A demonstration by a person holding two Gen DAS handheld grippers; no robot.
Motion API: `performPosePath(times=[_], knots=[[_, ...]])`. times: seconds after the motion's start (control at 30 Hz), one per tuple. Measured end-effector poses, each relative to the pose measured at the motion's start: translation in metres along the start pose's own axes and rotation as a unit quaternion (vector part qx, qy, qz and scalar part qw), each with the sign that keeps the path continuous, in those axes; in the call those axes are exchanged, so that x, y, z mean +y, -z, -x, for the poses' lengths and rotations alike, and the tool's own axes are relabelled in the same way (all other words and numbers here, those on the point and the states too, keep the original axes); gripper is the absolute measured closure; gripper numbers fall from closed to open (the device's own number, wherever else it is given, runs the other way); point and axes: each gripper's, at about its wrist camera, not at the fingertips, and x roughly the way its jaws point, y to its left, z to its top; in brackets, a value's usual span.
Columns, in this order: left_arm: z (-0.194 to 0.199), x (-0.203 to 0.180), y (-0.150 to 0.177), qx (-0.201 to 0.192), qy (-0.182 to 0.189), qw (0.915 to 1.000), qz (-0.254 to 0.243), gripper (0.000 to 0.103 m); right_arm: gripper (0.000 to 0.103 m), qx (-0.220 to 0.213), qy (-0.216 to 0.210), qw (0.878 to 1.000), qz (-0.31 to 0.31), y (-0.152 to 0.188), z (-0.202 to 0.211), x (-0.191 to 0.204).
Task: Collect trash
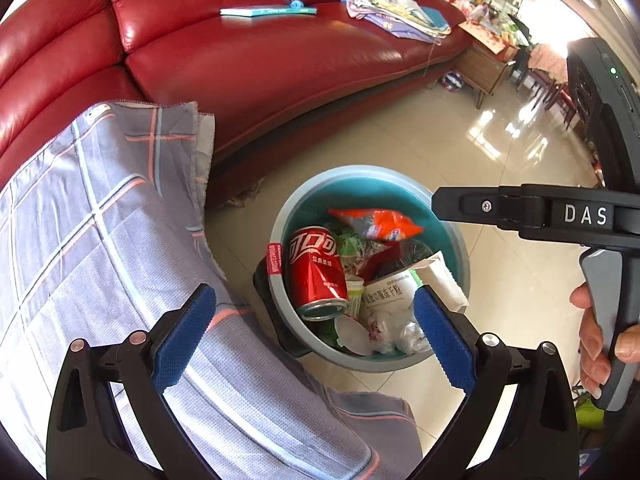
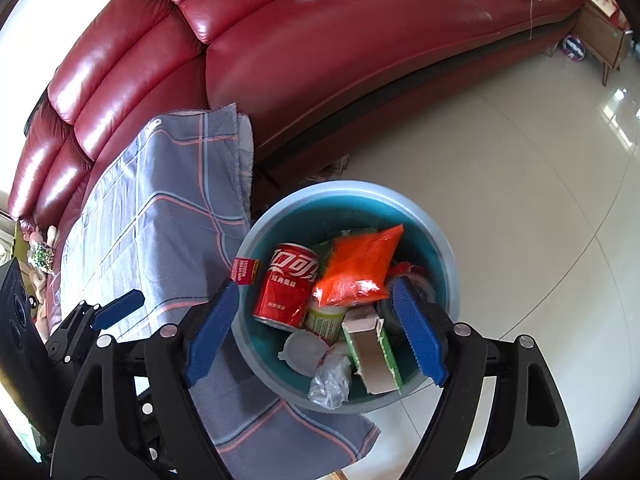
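A teal trash bin (image 1: 304, 192) (image 2: 432, 232) stands on the floor beside a cloth-covered table. Inside lie a red cola can (image 1: 316, 272) (image 2: 286, 286), an orange snack packet (image 1: 380, 222) (image 2: 360, 268), a white medicine box (image 1: 388, 292), a green-edged carton (image 2: 374, 350), a white lid (image 2: 302, 350) and clear plastic wrap (image 2: 330, 380). My left gripper (image 1: 314, 340) is open and empty above the bin's near rim. My right gripper (image 2: 316, 336) is open and empty above the bin; its body also shows in the left wrist view (image 1: 520, 210).
A grey plaid cloth (image 1: 100, 240) (image 2: 160, 224) covers the table left of the bin. A red leather sofa (image 1: 260, 60) (image 2: 340, 48) stands behind, with a teal book (image 1: 268, 11) and folded laundry (image 1: 392, 8). Glossy tile floor (image 2: 520, 200) lies to the right.
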Motion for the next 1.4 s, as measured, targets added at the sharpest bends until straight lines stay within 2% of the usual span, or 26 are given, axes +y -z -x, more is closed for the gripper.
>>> performPosePath(times=[0.13,0.3,0.57,0.8,1.0,1.4], knots=[[0.008,0.005,0.006,-0.004,-0.004,1.0000,0.008,0.004,0.025,0.002,0.005,1.000,0.006,0.005,0.004,0.006],[0.025,0.010,0.014,-0.015,-0.009,0.9997,0.017,0.004,0.014,-0.005,0.013,1.000,0.016,0.014,0.014,0.016],[0.064,0.014,0.027,-0.045,-0.024,0.9983,0.029,0.004,0.007,-0.019,0.042,0.997,0.054,0.036,0.039,0.038],[0.101,0.019,0.045,-0.067,-0.037,0.9961,0.044,0.004,0.007,-0.055,0.086,0.990,0.092,0.063,0.074,0.055],[0.130,0.030,0.072,-0.083,-0.048,0.9930,0.070,0.004,0.007,-0.076,0.126,0.979,0.143,0.097,0.097,0.074],[0.175,0.041,0.114,-0.118,-0.081,0.9857,0.089,0.004,0.007,-0.096,0.117,0.971,0.187,0.150,0.128,0.101]])
